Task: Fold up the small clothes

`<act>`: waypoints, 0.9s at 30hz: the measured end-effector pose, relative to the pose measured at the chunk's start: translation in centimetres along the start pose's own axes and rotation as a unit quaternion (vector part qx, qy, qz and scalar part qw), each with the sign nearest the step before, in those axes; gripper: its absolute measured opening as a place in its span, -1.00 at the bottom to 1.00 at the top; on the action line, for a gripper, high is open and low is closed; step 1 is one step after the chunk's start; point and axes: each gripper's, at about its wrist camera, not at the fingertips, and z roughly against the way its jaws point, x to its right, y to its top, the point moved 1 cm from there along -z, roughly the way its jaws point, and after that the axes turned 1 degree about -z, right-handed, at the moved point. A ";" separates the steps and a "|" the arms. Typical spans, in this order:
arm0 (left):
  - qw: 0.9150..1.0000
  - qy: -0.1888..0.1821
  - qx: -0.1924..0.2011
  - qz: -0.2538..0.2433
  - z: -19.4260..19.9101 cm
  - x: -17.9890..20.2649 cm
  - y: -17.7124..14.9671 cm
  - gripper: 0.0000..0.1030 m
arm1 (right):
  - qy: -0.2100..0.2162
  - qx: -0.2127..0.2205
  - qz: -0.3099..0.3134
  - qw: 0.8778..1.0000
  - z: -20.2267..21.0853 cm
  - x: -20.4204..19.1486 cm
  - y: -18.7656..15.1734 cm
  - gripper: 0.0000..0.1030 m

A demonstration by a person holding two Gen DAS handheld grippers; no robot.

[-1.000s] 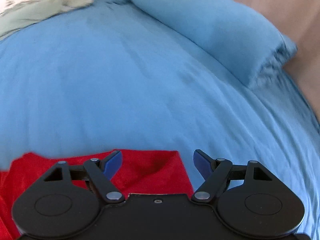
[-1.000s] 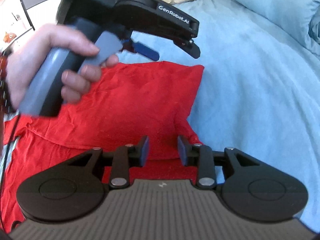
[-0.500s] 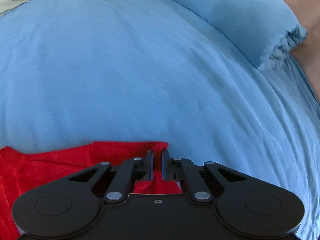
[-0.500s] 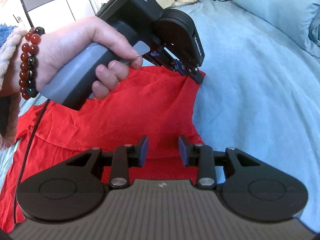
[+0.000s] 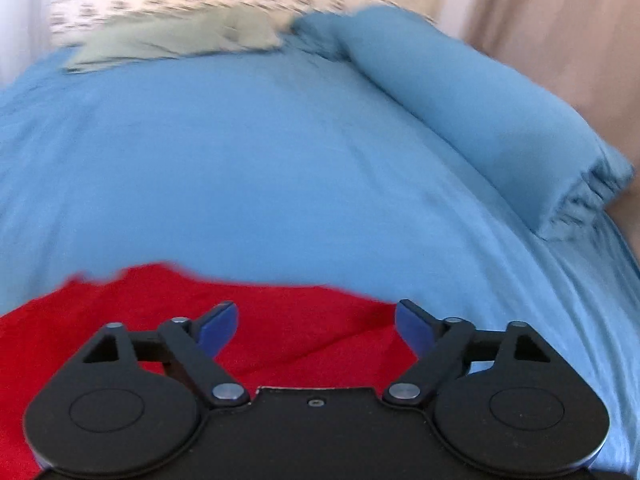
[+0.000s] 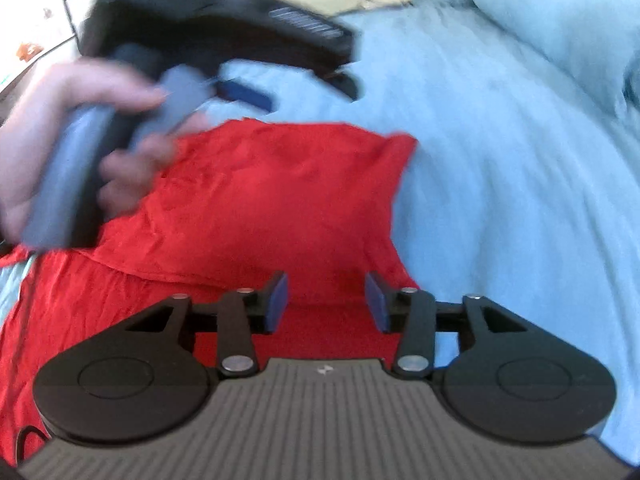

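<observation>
A: Starting at the left, where is the red garment (image 6: 256, 208)?

B: It lies folded on the blue bedsheet (image 5: 280, 168), a doubled layer on top of a wider one. The person's left hand (image 6: 60, 148) holds the left gripper (image 5: 316, 320) over the garment's far edge. Its jaws are opening, already wide, with nothing pinched; the red cloth lies below and between the blue fingertips (image 5: 218, 326) without touching them as far as I can see.

A: And to the right?

B: The right gripper (image 6: 326, 300) sits at the garment's near right corner. Its jaws are opening too, about half apart, with cloth lying under the gap but not clamped. Further right there is only bare sheet, then a blue pillow (image 5: 480, 112) at the far right.
</observation>
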 end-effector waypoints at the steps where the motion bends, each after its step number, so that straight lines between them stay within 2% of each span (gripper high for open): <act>1: 1.000 0.018 0.005 0.008 1.2 -1.2 -0.9 0.80 | 0.002 0.004 0.010 1.000 -0.1 -0.3 0.4 0.25; 3: 0.998 0.052 0.006 0.030 3.5 -4.0 -2.8 0.82 | 0.004 0.019 0.031 0.999 -0.5 -1.1 1.1 0.43; 5: 0.996 0.072 -0.009 0.056 4.6 -6.6 -4.8 0.82 | 0.000 0.043 0.060 0.997 -1.3 -1.8 1.6 0.73; 7: 0.992 0.094 -0.026 0.079 5.6 -9.3 -6.7 0.82 | -0.008 0.055 0.084 0.995 -2.5 -2.2 2.0 0.86; 8: 0.990 0.105 -0.030 0.091 6.3 -10.6 -7.5 0.82 | -0.011 0.053 0.090 0.994 -3.2 -2.2 2.0 0.87; 11: 0.981 0.135 -0.026 0.136 8.4 -13.9 -9.4 0.82 | -0.010 0.006 0.076 0.997 -5.9 -1.3 1.7 0.88; 13: 0.974 0.152 -0.015 0.168 10.2 -15.7 -10.0 0.82 | -0.006 0.014 0.068 0.998 -6.2 -0.8 1.5 0.91; 15: 0.965 0.171 0.002 0.200 12.3 -17.5 -10.6 0.82 | -0.019 0.000 0.079 0.997 -5.8 -1.5 2.2 0.92; 17: 0.954 0.190 0.020 0.232 14.5 -19.3 -11.1 0.82 | -0.020 0.011 0.086 0.996 -4.4 -2.8 3.4 0.92; 20: 0.934 0.217 0.045 0.279 18.6 -23.0 -12.2 0.83 | 0.006 0.022 0.089 0.996 -2.2 -5.4 4.7 0.92; 22: 0.919 0.237 0.061 0.310 21.6 -25.6 -12.7 0.85 | 0.023 0.021 0.098 0.995 -1.0 -8.0 5.6 0.94; 23: 0.909 0.248 0.068 0.329 23.0 -27.0 -13.2 0.89 | 0.031 0.022 0.103 0.994 -0.6 -9.3 5.8 1.00; 27: 0.870 0.277 0.089 0.398 27.3 -33.2 -15.6 0.94 | 0.069 0.016 0.116 0.991 0.0 -14.6 6.3 1.00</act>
